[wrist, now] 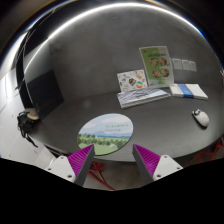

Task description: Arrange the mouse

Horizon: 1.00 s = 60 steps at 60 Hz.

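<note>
The mouse is white and lies on the dark grey table, far to the right side, well apart from the gripper and beyond its fingers. It rests on the table alone, and nothing touches it.

The gripper is spread open: its two fingers stand apart with a wide gap between them, and they hold nothing. Each finger shows its magenta pad on the inner face.

Just ahead of the fingers, in the gap between them, lies a round mouse pad with a printed landscape, a pale sky above and green below. It lies flat on the table, and the mouse is not on it but well to the right of it.

Beyond the round pad, a flat open booklet or stack of papers lies on the table. Behind it, a small card with pictures stands upright, and just beside it a taller green and white card stands upright too. To the right of these, some white sheets lie near the far edge of the table, and small pale notes hang on the wall above them.

On the left, a dark panel leans near the wall, and near the left edge of the table there is a small object with a cable; I cannot tell what it is.
</note>
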Motion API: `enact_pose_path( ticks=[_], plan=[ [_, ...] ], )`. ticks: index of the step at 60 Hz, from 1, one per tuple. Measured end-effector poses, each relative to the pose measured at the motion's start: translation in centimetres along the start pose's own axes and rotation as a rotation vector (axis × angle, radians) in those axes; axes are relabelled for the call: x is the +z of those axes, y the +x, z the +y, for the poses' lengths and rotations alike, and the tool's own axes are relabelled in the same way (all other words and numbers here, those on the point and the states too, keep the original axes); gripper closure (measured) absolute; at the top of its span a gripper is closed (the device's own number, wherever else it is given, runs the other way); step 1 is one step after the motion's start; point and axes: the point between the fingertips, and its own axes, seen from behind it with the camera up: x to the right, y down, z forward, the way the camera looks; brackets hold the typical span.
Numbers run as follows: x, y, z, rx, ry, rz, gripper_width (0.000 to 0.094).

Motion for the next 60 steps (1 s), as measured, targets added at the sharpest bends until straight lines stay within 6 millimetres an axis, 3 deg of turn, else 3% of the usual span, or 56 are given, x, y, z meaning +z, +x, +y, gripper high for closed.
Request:
enact_pose_path(
  ticks=[4,5,6,9,17,24,32,39,43,51,60],
  plan=[
    [0.3,-0.3,-0.1,0.023,0.007,0.016,0.011],
    [0.2,0.6,-0.2,0.024,0.007,0.03,0.0112],
    [0.1,-0.7,0.4,0.027,0.001,0.04,0.0112],
    [-0.3,-0.5,0.8,0.028,-0.011,0.085,0.0111],
    [-2.1,2.3,0.3,0.034,0.003,0.169,0.011],
    [-3.7,8.6,-0.4,0.036,0.029,0.267,0.0114],
    [-5.3,18.3,-1.9,-0.011,0.049,0.386,0.0111],
    [-4.9,26.8,-3.3,-0.063,0.057,0.44,0.012],
    [-4.1,30.7,-4.0,-0.063,0.051,0.432,0.0116],
    [-1.7,35.1,-5.2,-0.133,0.025,0.371,0.0118],
    [1.2,36.1,-6.2,-0.089,0.029,0.282,0.014]
  ],
)
